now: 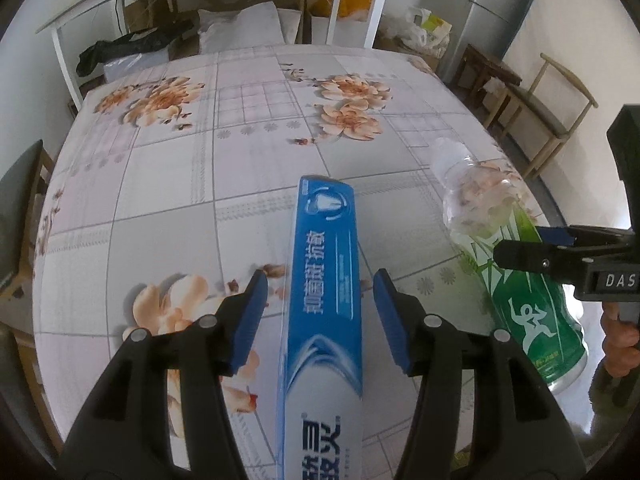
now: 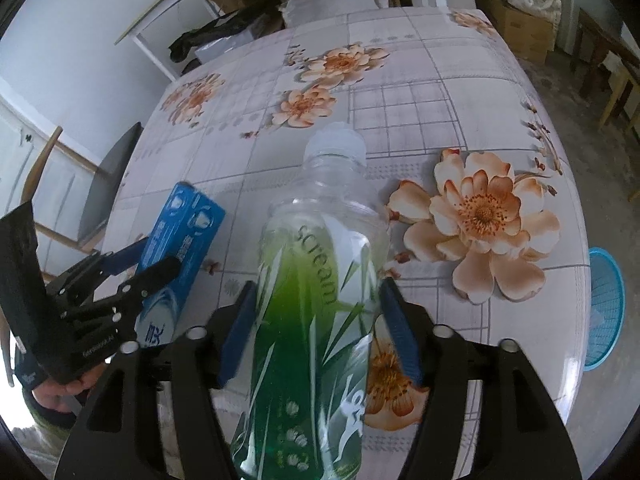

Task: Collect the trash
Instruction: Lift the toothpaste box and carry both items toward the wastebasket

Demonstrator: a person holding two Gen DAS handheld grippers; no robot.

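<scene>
Lying between each gripper's fingers (image 1: 254,312), seemingly unclamped: box (image 1: 326,280), bottle (image 2: 320,292).

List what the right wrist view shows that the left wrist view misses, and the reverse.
Only the right wrist view: a blue basket past the table's right edge, and the word "scream" on the bottle. Only the left wrist view: a wooden chair at right. Both: the toothpaste box between the left gripper's fingers, the green bottle between the right gripper's, and the floral tablecloth.
</scene>
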